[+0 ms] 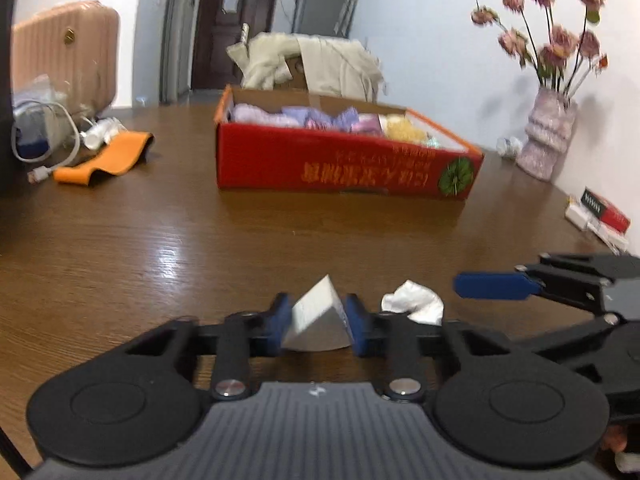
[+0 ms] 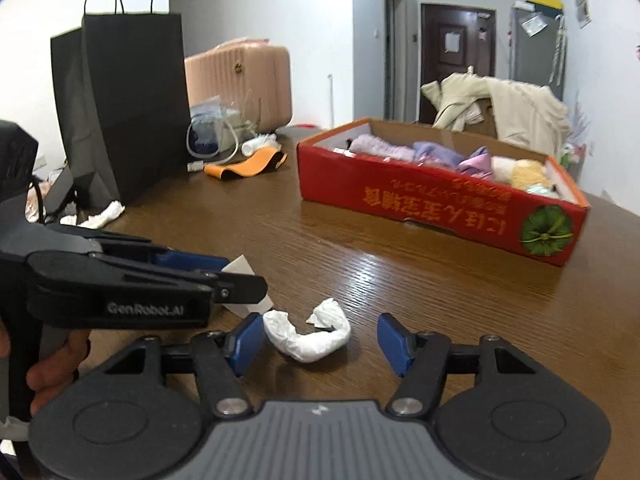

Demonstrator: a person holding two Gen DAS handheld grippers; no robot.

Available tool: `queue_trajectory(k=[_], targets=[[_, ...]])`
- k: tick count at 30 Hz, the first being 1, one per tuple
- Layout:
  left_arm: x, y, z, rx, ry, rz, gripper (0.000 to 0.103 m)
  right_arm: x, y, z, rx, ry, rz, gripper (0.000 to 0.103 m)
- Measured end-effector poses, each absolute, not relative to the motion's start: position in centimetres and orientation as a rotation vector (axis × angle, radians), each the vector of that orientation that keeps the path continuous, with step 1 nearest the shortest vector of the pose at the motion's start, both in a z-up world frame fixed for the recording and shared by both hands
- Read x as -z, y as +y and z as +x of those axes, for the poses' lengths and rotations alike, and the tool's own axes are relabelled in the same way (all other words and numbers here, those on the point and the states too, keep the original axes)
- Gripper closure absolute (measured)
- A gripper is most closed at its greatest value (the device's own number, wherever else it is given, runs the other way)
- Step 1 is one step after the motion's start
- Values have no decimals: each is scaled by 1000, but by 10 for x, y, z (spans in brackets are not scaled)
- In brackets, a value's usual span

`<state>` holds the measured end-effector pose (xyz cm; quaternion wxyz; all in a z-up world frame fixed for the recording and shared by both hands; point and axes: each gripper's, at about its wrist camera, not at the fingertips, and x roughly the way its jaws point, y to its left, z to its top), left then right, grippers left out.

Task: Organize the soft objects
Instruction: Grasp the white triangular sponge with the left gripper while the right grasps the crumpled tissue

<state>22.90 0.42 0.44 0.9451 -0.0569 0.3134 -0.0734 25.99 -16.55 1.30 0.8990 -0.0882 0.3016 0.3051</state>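
Left hand-held gripper [image 1: 316, 322] pinches a white wedge [image 1: 316, 316] — right hand-held gripper [image 2: 320, 338] gapes around crumpled tissue [image 2: 310, 334].

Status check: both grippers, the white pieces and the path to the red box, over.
Left gripper shut on white wedge. Right gripper open around crumpled white wad on table, not gripped. Red box ahead, path unobstructed.

1. White walls [image 2: 260, 8] ahead of the jaws.
2. Dark door [image 2: 456, 56] straight beyond them.
3. Glossy wooden table [image 1: 160, 240] underneath, catching light.
4. Pink suitcase [image 2: 240, 80] far left, by the wall.
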Motion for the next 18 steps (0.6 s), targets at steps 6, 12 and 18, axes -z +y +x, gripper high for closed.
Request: queue_trajectory(k=[6, 12, 18], targets=[[-6, 7, 234, 162, 639, -119, 75, -5, -156, 273, -684, 663, -184, 65], [-8, 6, 234, 154, 636, -114, 75, -7, -156, 274, -701, 655, -178, 79], [-16, 2, 221, 132, 617, -97, 75, -15, -167, 265, -685, 625, -167, 80]])
